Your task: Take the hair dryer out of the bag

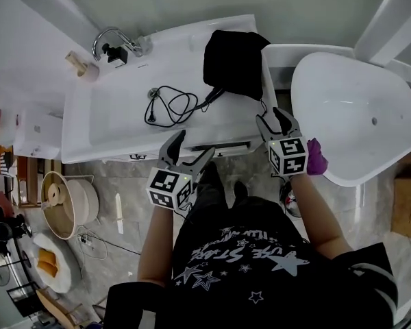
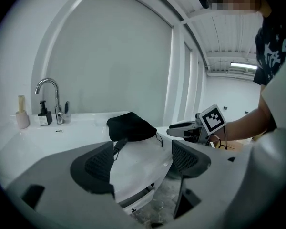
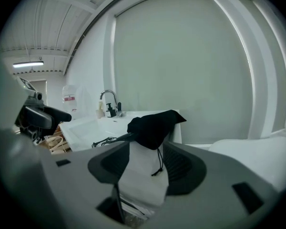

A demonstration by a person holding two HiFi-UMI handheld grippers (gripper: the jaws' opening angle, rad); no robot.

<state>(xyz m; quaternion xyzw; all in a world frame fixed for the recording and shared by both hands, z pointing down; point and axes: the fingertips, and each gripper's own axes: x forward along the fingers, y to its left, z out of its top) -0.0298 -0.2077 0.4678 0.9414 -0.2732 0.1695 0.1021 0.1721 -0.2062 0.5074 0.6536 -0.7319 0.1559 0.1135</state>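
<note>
Left claw (image 1: 197, 142), right claw (image 1: 270, 115) agape, empty; coiled cord (image 1: 170, 105) in head view, not left gripper view.

White counter (image 1: 109, 125) with black bag (image 1: 233, 60), coiled cord (image 1: 171, 105), faucet (image 1: 113, 40)

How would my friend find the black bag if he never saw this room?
Find the long white counter with the faucet. The bag sits at its right end, beside the bathtub. It is the only soft black lump, with a cord trailing out.
</note>
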